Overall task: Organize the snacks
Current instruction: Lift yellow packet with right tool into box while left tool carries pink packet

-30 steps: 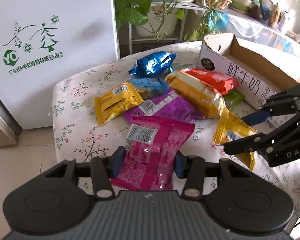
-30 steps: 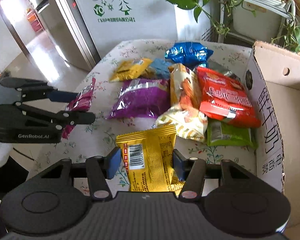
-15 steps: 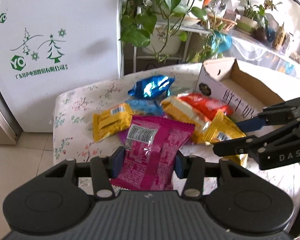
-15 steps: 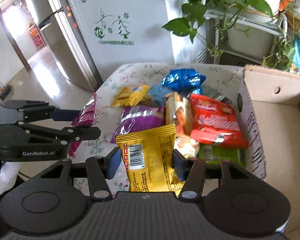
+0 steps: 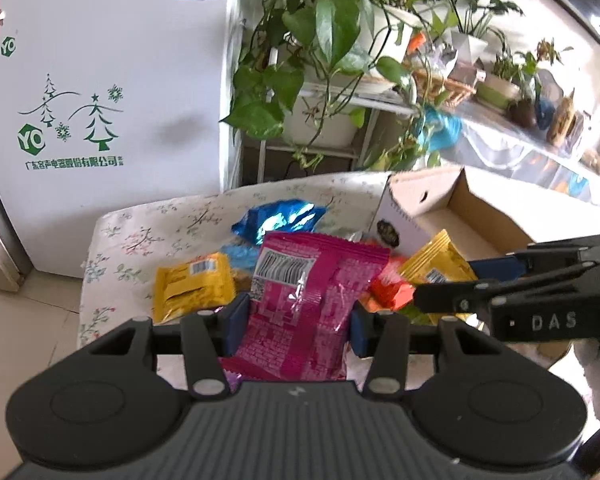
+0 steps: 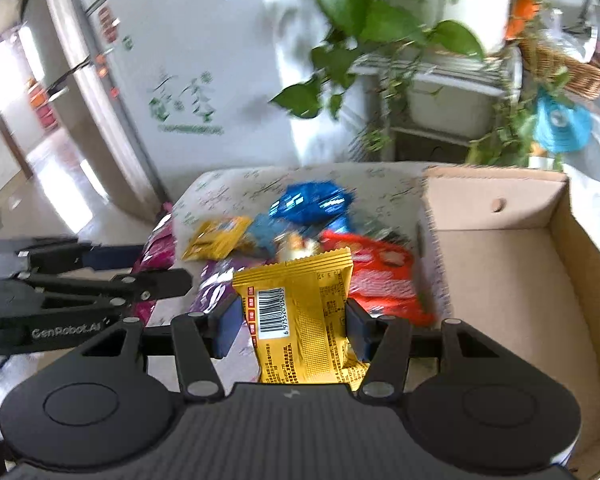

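My left gripper (image 5: 296, 326) is shut on a pink snack packet (image 5: 308, 304) and holds it above the table. My right gripper (image 6: 292, 330) is shut on a yellow snack packet (image 6: 300, 320), held up beside the open cardboard box (image 6: 512, 280). The right gripper also shows at the right of the left wrist view (image 5: 540, 300), the left one at the left of the right wrist view (image 6: 80, 284). Several packets lie on the floral tablecloth (image 5: 160, 224): a blue one (image 5: 276, 220), a yellow one (image 5: 196, 284) and a red one (image 6: 380, 276).
A white fridge (image 5: 100, 100) stands behind the table at the left. A plant stand with trailing green plants (image 5: 320, 80) is behind the table. The box's inside (image 5: 484, 220) shows bare cardboard. Tiled floor lies left of the table.
Both grippers have risen and pulled back from the table with their packets. The right gripper has moved nearer the box. The packets on the table have not moved.
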Action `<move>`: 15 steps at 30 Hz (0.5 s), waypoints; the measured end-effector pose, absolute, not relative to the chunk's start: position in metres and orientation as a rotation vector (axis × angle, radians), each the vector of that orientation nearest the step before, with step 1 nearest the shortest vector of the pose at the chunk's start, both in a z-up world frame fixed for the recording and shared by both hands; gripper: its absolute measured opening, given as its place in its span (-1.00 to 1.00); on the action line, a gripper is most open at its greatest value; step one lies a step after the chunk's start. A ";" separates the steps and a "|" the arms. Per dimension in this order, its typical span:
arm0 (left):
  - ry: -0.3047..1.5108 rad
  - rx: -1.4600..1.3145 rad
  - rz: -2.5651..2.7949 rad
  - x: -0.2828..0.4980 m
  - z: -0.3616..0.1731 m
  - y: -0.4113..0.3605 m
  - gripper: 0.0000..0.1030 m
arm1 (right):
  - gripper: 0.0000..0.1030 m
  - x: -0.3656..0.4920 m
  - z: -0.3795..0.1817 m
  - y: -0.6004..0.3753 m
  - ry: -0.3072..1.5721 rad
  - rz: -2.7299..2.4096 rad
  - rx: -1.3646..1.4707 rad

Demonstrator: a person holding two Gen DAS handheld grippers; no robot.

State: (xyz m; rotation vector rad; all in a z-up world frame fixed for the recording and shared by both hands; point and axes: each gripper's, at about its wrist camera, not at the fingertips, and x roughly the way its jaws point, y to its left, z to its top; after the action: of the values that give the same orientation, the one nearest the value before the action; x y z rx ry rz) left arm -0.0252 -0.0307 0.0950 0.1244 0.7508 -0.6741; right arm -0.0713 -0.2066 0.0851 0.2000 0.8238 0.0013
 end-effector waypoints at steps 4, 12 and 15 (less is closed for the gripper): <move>0.757 0.078 -0.703 -0.026 0.099 -0.044 -0.06 | 0.19 -0.073 0.093 -0.229 0.801 -0.093 0.240; 0.749 0.064 -0.767 -0.038 0.101 -0.082 -0.06 | 0.19 -0.085 0.105 -0.275 0.759 -0.252 0.345; 0.746 0.065 -0.800 -0.045 0.103 -0.097 -0.06 | 0.19 -0.091 0.109 -0.293 0.742 -0.302 0.397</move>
State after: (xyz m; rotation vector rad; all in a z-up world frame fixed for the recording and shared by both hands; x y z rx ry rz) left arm -0.0445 -0.0968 0.1027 0.0647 0.7460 -0.8004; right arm -0.0908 -0.2931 0.1091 0.3971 0.7417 -0.3018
